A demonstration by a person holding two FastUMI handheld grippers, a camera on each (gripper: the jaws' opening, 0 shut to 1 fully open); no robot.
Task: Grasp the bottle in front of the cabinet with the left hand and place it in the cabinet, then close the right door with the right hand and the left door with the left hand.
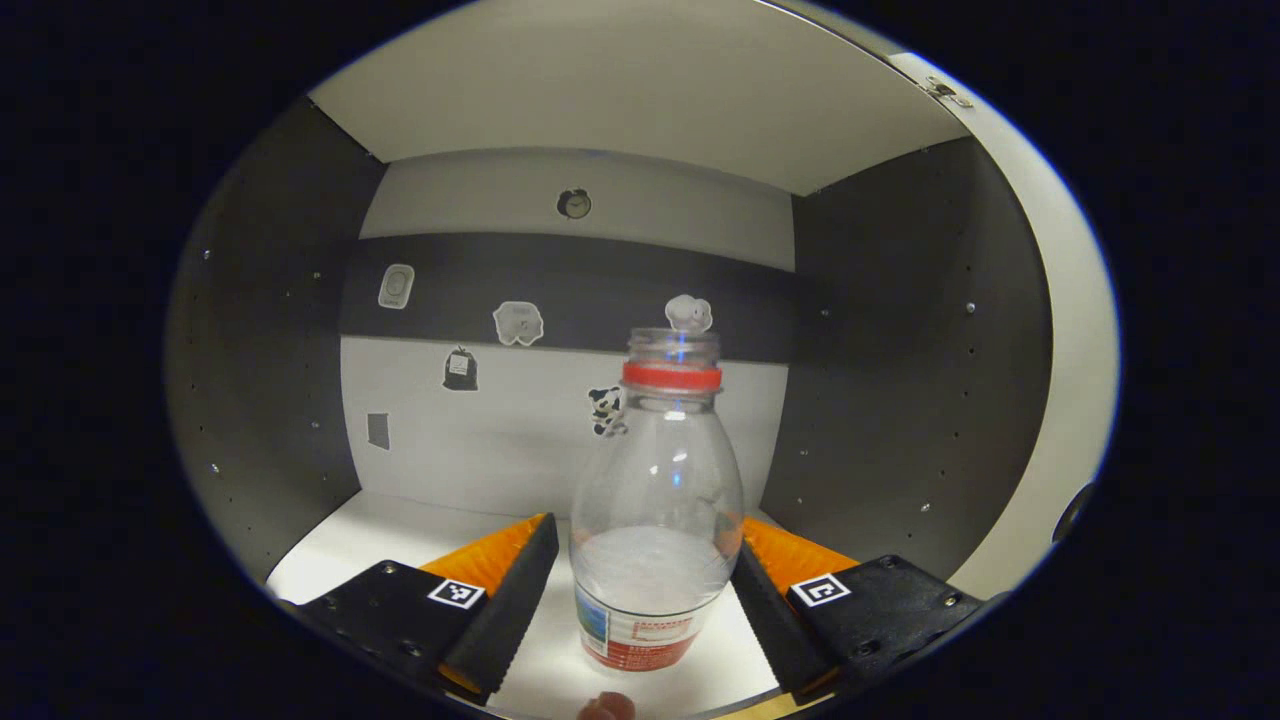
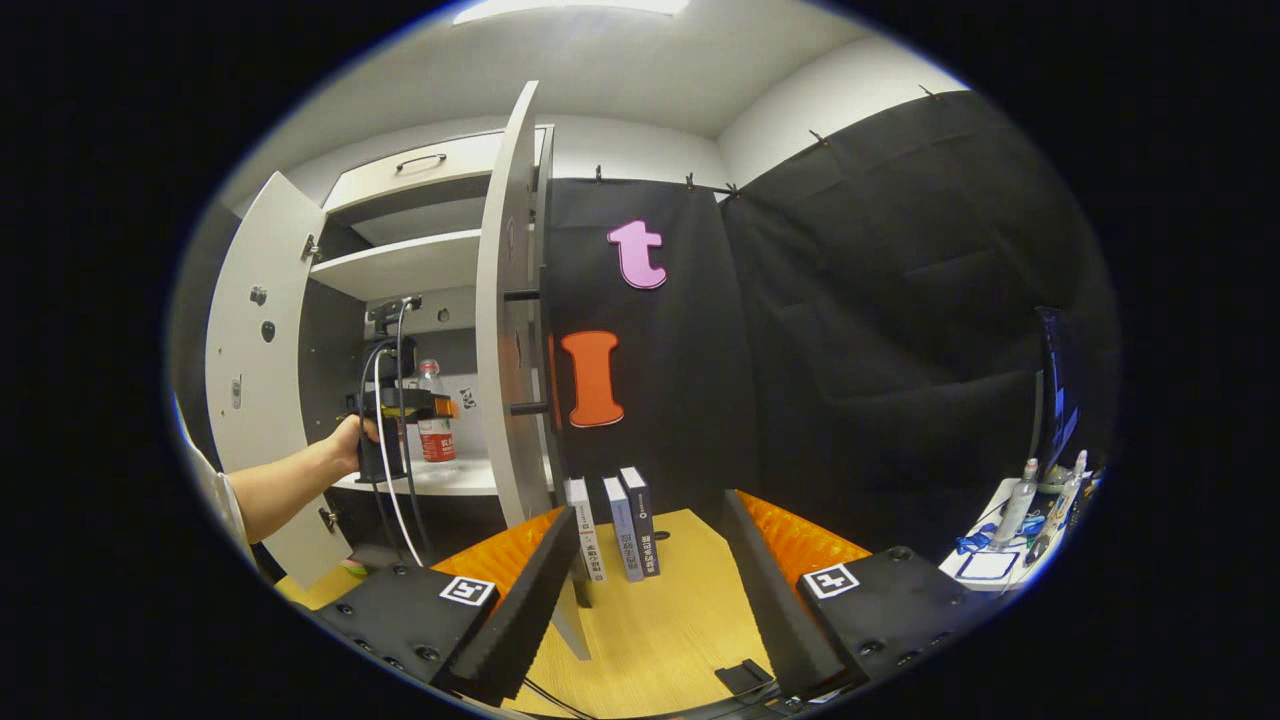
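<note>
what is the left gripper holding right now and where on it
The left gripper stands around the lower body of the clear bottle, a finger on each side, the bottle standing on the cabinet shelf. Whether both fingers press on it cannot be told.

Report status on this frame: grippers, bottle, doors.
Left hand-held gripper astride the bottle, fingers not clearly pressing. Bottle upright on the cabinet shelf. Right hand-held gripper open, empty. Right door and left door open.

Left gripper view – close, inside cabinet (image 1: 600,90), facing back wall. Right gripper view – farther off, facing cabinet; shared: bottle (image 1: 655,500).
</note>
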